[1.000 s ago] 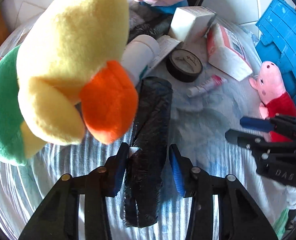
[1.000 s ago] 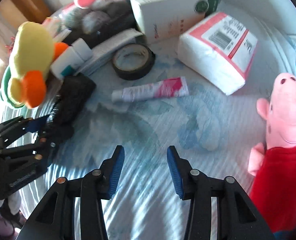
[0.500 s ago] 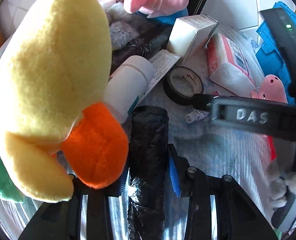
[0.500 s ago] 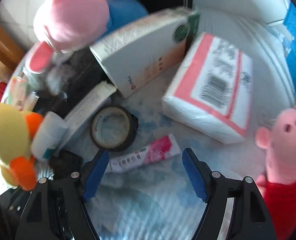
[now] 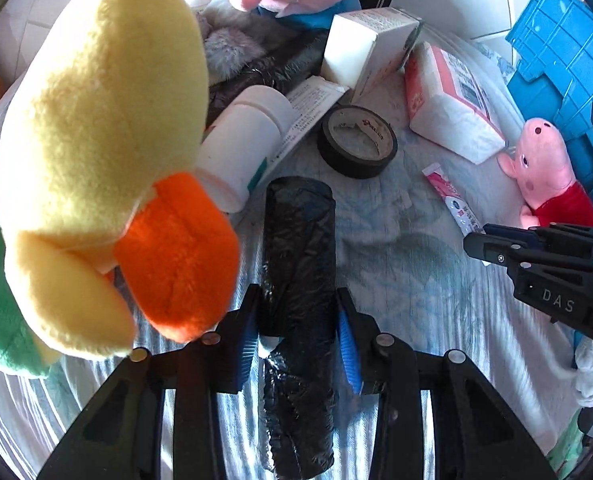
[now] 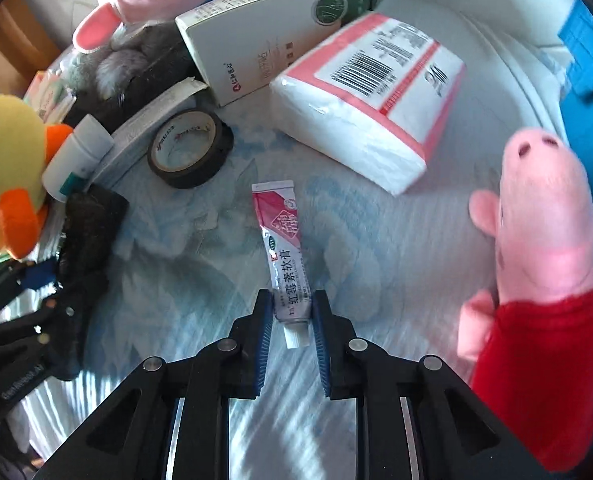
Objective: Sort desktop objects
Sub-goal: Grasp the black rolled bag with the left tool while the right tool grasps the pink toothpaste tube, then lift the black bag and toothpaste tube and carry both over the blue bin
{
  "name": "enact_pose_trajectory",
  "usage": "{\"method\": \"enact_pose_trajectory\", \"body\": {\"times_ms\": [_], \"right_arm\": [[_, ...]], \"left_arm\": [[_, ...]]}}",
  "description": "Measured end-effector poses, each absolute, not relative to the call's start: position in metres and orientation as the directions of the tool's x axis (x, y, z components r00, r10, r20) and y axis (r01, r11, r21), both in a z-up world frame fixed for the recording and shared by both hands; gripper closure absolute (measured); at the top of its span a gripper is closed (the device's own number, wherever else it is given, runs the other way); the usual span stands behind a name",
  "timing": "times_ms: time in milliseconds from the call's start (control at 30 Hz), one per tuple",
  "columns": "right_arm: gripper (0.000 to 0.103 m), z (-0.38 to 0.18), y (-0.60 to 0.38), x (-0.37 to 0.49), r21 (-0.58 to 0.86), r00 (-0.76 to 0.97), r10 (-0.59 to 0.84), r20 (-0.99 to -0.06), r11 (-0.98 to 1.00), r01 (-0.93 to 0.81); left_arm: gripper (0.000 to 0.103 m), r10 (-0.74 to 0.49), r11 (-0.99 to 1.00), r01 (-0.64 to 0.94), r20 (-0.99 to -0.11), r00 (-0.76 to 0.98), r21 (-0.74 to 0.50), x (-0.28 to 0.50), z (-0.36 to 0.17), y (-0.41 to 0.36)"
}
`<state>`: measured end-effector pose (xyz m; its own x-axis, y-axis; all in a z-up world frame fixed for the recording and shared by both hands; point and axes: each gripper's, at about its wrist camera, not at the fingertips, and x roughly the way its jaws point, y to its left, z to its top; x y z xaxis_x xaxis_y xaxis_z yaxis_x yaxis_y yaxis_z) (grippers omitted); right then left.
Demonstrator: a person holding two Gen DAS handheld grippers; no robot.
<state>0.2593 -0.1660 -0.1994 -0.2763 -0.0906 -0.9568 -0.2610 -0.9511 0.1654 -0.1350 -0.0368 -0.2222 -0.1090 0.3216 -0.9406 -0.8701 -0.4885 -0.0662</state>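
A black roll of plastic bags (image 5: 300, 232) lies lengthwise on the pale blue cloth, and my left gripper (image 5: 296, 304) is shut on its near half, blue pads pressed on both sides. A pink and white ointment tube (image 6: 282, 240) points away from me; my right gripper (image 6: 292, 304) is closing its jaws on the tube's capped end, and the pads touch both sides. In the left wrist view the right gripper (image 5: 480, 236) sits at the right edge with the tube (image 5: 450, 200) sticking out beyond it.
A yellow duck plush (image 5: 96, 140) crowds the left gripper's left side. Behind the roll are a white bottle (image 5: 240, 148), a black tape roll (image 6: 188, 148), a white box (image 6: 272, 36) and a tissue pack (image 6: 372, 92). A pig plush (image 6: 544, 240) and a blue crate (image 5: 568, 52) stand right.
My right gripper opened wide, moved over the tube and closed around it; the tube now lies lengthwise instead of crosswise. My left gripper closed on the black roll and stayed put.
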Motion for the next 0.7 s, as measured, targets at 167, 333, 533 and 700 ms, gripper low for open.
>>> {"method": "enact_pose_trajectory", "body": {"times_ms": [167, 333, 533, 700], "right_arm": [[0.065, -0.195, -0.17, 0.258, 0.183, -0.313, -0.096, -0.945, -0.948, -0.261], [0.085, -0.191, -0.18, 0.259, 0.134, -0.311, -0.056, -0.949, -0.963, -0.234], [0.088, -0.155, -0.185, 0.298, 0.174, -0.392, -0.071, -0.917, -0.957, -0.233], [0.089, -0.122, -0.176, 0.326, 0.165, -0.46, -0.043, -0.887, -0.96, -0.227]], "left_arm": [[0.069, 0.344, -0.483, -0.868, -0.936, -0.069, -0.114, -0.128, -0.221, -0.046], [0.069, 0.369, -0.443, -0.889, -0.927, -0.066, -0.113, -0.108, -0.212, -0.055], [0.07, 0.422, -0.415, -0.905, -0.901, -0.099, -0.095, -0.094, -0.182, -0.066], [0.069, 0.461, -0.404, -0.912, -0.878, -0.132, -0.074, -0.08, -0.153, -0.067]]}}
